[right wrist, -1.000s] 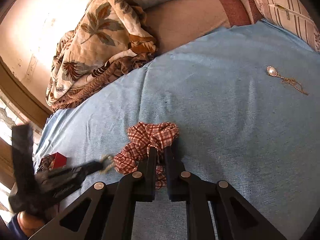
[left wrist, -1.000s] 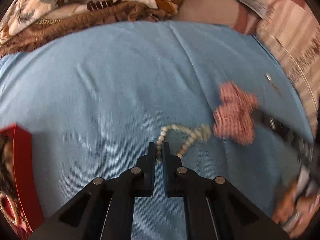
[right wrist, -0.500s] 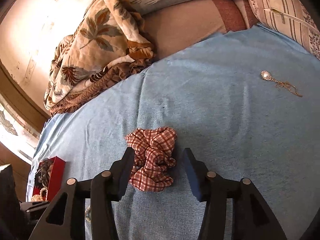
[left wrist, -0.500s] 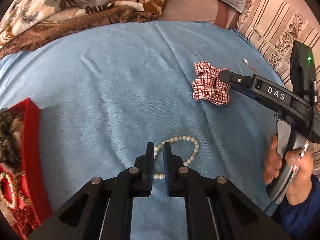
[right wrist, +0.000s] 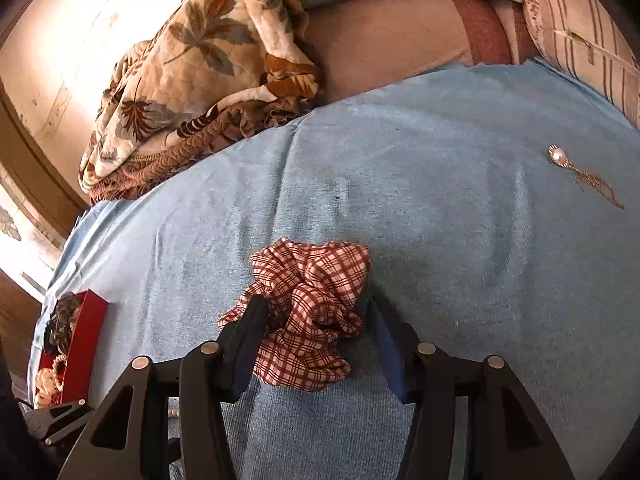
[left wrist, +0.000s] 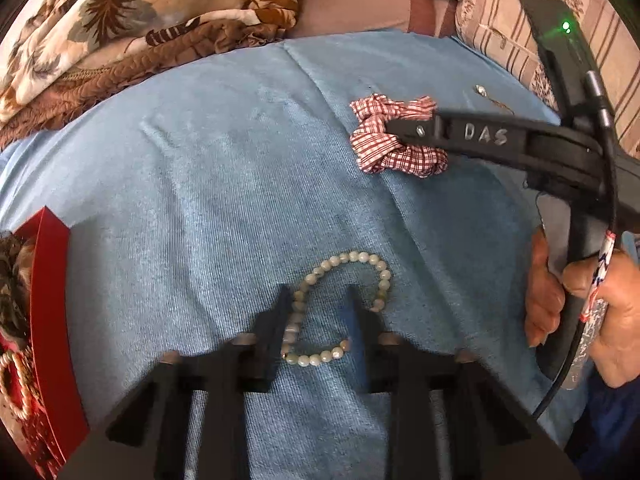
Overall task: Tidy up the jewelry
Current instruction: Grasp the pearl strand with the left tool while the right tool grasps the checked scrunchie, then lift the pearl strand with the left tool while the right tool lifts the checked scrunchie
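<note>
Mostly bare blue cloth (right wrist: 440, 208), red box (right wrist: 86, 344) at edge

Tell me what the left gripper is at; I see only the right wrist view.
Observer: The left gripper is over a bead bracelet, jaws apart and closing, with the near beads between them.
Operator: Is the bracelet in the box?
Observer: No. It lies on the blue cloth, apart from the red box.
Operator: Any mark on the right gripper?
Observer: "DAS" along the side of the right gripper. Its jaws are closing with the scrunchie between them.
</note>
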Demonstrator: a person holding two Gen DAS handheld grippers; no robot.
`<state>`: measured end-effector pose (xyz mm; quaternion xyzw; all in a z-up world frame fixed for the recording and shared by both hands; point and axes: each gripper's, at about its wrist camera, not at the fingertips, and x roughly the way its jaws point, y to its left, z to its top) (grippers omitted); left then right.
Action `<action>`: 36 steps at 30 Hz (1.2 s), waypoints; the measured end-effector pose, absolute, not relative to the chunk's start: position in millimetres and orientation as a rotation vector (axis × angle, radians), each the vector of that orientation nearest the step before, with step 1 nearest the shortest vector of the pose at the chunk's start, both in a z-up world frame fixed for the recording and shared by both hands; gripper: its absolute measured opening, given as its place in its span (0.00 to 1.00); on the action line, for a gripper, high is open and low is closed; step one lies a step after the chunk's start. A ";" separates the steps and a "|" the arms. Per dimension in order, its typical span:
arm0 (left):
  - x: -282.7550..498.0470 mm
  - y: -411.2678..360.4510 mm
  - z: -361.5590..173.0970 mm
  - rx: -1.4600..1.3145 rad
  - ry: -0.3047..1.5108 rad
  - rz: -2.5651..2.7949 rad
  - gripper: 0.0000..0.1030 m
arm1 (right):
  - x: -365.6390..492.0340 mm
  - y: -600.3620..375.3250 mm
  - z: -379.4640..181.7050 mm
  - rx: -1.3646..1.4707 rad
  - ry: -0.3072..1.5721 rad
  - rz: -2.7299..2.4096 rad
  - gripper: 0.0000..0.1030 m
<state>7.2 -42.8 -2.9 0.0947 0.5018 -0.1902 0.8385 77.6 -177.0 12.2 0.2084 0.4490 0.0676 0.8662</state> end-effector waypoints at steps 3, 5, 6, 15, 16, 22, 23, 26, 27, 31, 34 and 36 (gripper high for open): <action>7.0 -39.7 -1.4 0.143 1.081 -0.401 0.05 | 78.5 -173.2 9.3 0.439 0.949 0.187 0.12; 3.2 -37.6 2.4 0.127 1.080 -0.396 0.05 | 77.3 -173.2 13.4 0.447 0.934 0.203 0.12; 0.3 -36.7 6.0 0.123 1.074 -0.397 0.05 | 76.2 -173.3 14.6 0.448 0.930 0.202 0.11; -32.3 -23.2 51.4 0.079 0.998 -0.408 0.05 | 57.3 -175.3 25.5 0.480 0.916 0.180 0.11; -36.7 -20.0 57.3 0.072 0.988 -0.404 0.05 | 53.7 -174.1 28.2 0.475 0.911 0.177 0.11; -56.4 -3.1 81.0 0.048 0.947 -0.376 0.05 | 29.7 -169.5 44.4 0.465 0.876 0.148 0.11; -59.1 -0.4 83.8 0.046 0.941 -0.370 0.05 | 23.9 -169.0 46.0 0.478 0.874 0.145 0.11; -69.8 8.4 94.2 0.034 0.917 -0.350 0.05 | 6.1 -166.6 51.2 0.500 0.869 0.139 0.11; -71.6 11.0 96.2 0.030 0.911 -0.346 0.05 | -0.7 -165.1 53.0 0.501 0.866 0.137 0.11; -82.3 20.6 104.2 0.014 0.893 -0.326 0.05 | -30.4 -154.8 57.4 0.506 0.867 0.141 0.11; -92.3 26.4 108.5 0.008 0.881 -0.317 0.05 | -48.4 -146.8 57.8 0.503 0.881 0.145 0.12; -99.6 30.2 111.7 0.013 0.868 -0.306 0.05 | -60.0 -141.6 57.9 0.492 0.890 0.145 0.12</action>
